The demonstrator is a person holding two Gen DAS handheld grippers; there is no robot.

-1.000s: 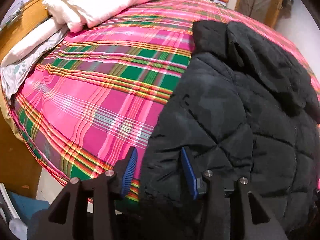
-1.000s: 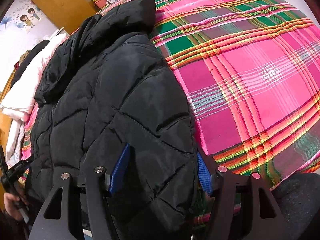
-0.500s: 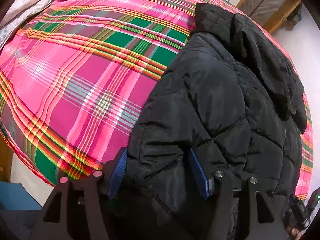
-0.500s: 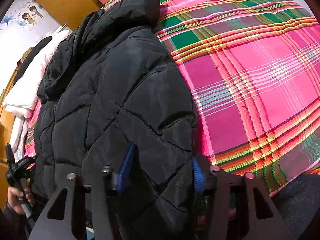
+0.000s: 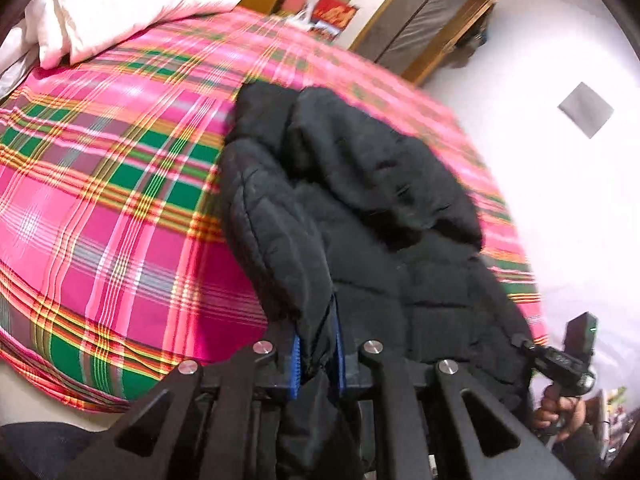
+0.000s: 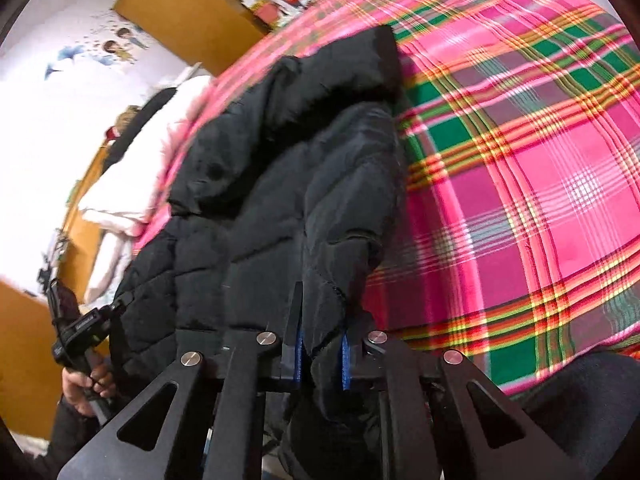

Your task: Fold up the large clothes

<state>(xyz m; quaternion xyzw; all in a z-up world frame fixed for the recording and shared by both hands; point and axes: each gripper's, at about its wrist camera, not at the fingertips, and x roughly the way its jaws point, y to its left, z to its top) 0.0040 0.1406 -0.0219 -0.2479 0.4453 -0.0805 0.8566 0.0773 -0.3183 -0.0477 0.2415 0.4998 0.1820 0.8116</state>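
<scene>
Bed [image 5: 100,208]: being covered by a loud pink-and-green plaid sheet, white pillows [image 5: 112,4] being piled at the far left corner.
Left gripper [image 5: 317,354]: jaws just been closing, and the near left edge of the jacket is being pinched between the blue pads [image 5: 295,364], clenched tight on the fabric.
Black puffer jacket [image 5: 360,184]: being spread lengthwise down the bed, hood end at the far side, near hem being bunched up off the sheet at both corners.
Right gripper [image 6: 322,362]: jaws also just been closing, the jacket's right hem corner being squeezed between its pads [image 6: 345,364].
Person's hand [image 6: 86,384]: being seen on the other gripper's handle, at the picture's lower left.
</scene>
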